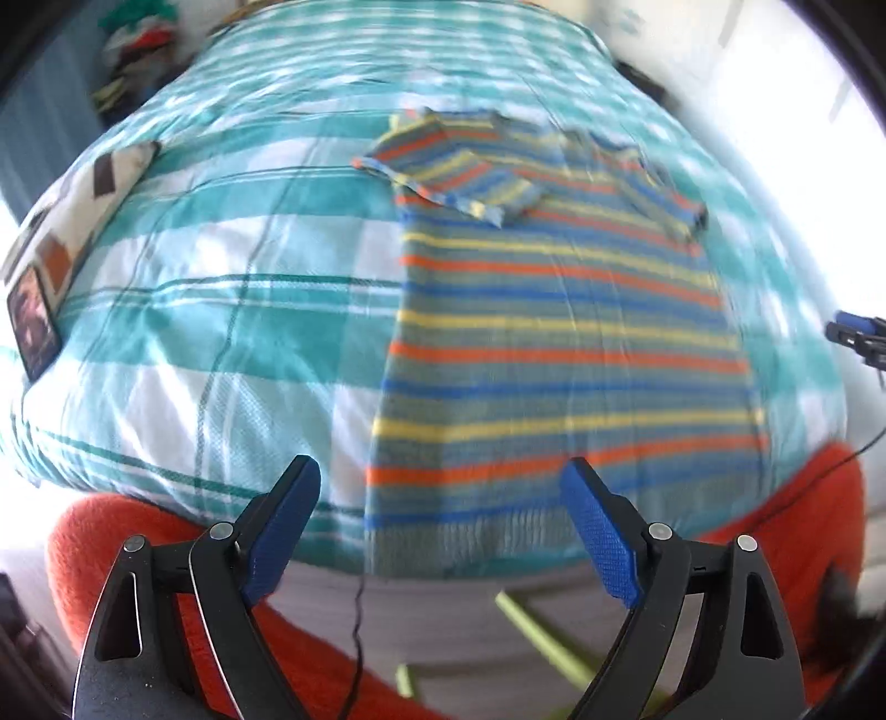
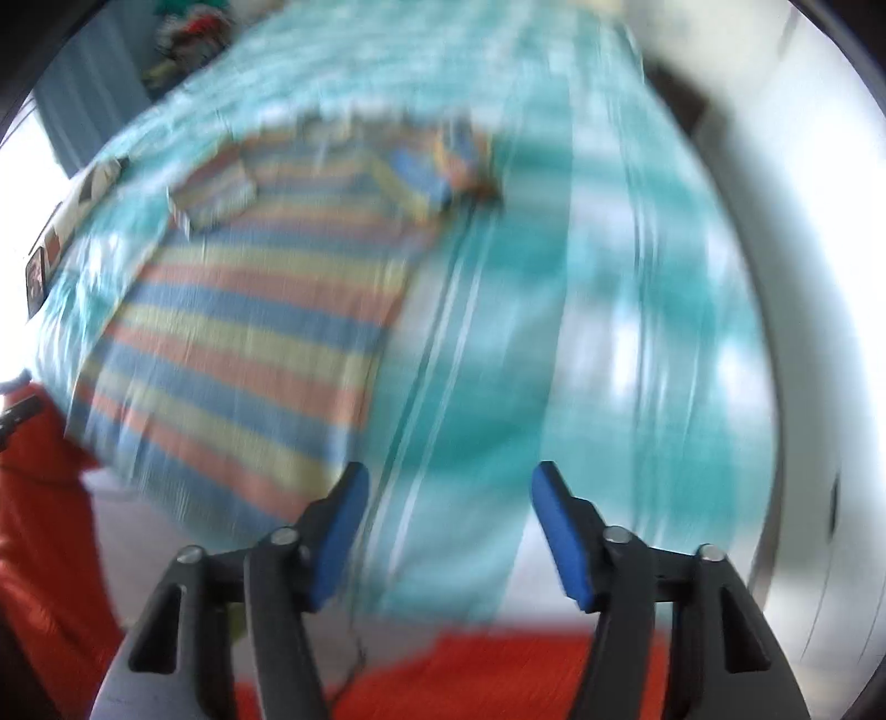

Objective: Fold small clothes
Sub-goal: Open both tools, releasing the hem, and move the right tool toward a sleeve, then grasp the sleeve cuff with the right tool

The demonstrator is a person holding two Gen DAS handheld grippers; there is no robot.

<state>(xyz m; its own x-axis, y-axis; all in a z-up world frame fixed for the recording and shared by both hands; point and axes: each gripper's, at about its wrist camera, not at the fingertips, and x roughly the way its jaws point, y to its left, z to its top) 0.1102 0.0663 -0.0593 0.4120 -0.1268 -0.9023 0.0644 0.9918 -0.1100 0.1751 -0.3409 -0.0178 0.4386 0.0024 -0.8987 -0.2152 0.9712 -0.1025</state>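
Observation:
A small striped shirt in blue, orange, yellow and grey lies flat on the teal-and-white checked bed cover, both sleeves folded inward over its chest. My left gripper is open and empty, hovering over the shirt's hem near the bed's front edge. In the blurred right wrist view the shirt lies to the left. My right gripper is open and empty above the bare cover, to the right of the shirt. The right gripper's tip shows at the right edge of the left wrist view.
A patterned pillow and a dark card-like object lie at the bed's left edge. A pile of clothes sits far left behind the bed. Orange trouser legs and a thin cable are below the bed edge.

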